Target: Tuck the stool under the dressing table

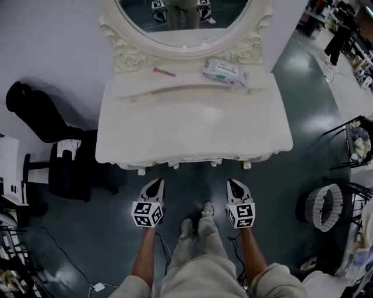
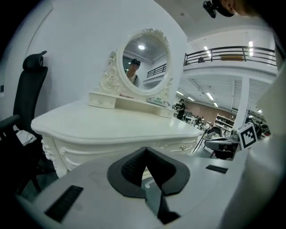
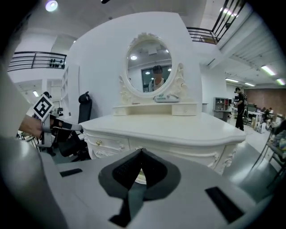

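The white dressing table [image 1: 192, 134] with its oval mirror [image 1: 183, 17] stands right ahead of me, and it fills the left gripper view [image 2: 111, 129] and the right gripper view [image 3: 178, 129]. No stool shows in the head view; the space under the table's front edge is dark. My left gripper [image 1: 156, 181] and right gripper [image 1: 233, 181] hover side by side just short of that edge. Both are shut and hold nothing. In its own view each closed tip, left [image 2: 145, 149] and right [image 3: 142, 150], points at the table's drawer front.
A black office chair [image 1: 64, 169] stands at the table's left. A round wire basket [image 1: 326, 206] and a rack are on the right. A pack of wipes [image 1: 224, 71] and a red stick [image 1: 164, 72] lie on the table's shelf. My feet [image 1: 195, 224] are between the grippers.
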{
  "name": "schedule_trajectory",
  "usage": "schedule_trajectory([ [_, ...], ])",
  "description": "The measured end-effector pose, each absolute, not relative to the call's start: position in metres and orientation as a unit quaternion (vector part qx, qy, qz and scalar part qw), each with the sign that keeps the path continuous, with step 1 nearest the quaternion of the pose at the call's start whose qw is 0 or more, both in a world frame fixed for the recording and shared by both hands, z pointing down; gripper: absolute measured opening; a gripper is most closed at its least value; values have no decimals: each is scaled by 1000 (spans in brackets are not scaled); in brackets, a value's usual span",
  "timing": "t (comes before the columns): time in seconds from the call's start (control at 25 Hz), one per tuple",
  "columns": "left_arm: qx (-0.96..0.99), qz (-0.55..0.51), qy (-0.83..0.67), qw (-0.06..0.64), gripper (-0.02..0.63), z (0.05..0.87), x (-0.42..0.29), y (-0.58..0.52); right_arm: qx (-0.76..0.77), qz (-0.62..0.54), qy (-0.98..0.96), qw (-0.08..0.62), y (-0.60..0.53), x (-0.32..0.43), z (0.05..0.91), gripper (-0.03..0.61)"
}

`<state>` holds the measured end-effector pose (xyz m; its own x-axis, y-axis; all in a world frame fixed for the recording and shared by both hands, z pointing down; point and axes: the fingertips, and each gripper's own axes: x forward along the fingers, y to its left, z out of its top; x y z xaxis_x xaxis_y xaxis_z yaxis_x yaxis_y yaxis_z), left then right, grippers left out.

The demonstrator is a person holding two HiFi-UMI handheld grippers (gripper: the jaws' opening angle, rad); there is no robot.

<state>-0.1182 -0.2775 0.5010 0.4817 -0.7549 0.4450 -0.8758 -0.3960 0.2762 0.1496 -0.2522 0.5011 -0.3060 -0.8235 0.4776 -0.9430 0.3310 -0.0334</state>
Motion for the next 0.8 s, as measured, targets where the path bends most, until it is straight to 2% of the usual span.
schedule_trajectory([
  [0.8, 841, 86, -500, 187, 14, 358, -139, -258, 596, 95, -781, 160, -205, 167, 359, 2],
])
